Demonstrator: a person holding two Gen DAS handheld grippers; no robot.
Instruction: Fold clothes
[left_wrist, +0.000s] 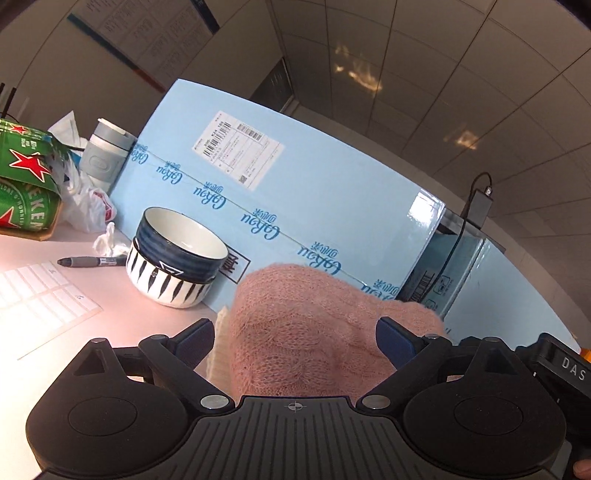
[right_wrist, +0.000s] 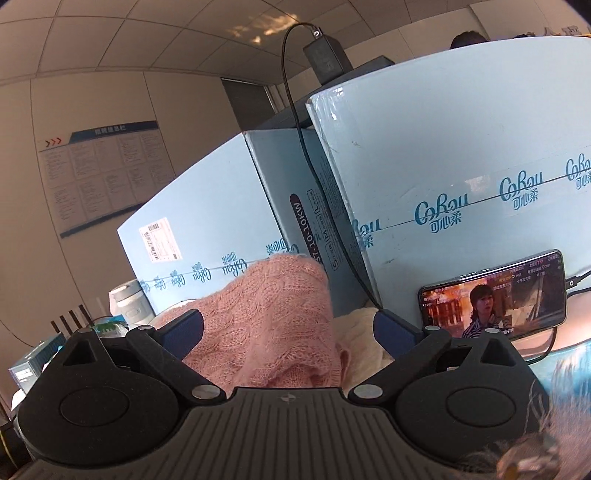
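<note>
A pink knitted sweater (left_wrist: 314, 325) lies heaped on the table in front of the left gripper (left_wrist: 295, 345), bulging up between its two blue-padded fingers, which stand wide apart. A cream knit piece (left_wrist: 218, 347) shows under its left edge. In the right wrist view the same pink sweater (right_wrist: 266, 325) fills the space between the fingers of the right gripper (right_wrist: 288, 334), also wide apart, with cream knit fabric (right_wrist: 364, 334) beside it on the right. Neither gripper pinches the cloth.
Light blue Cobau cartons (left_wrist: 295, 184) stand behind the sweater as a wall. Two stacked bowls (left_wrist: 175, 258), a pen (left_wrist: 92, 261), a label sheet (left_wrist: 40, 295), green Heineken packs (left_wrist: 26, 177) and a grey cup (left_wrist: 105, 155) sit left. A phone (right_wrist: 495, 295) playing video leans on a carton at the right.
</note>
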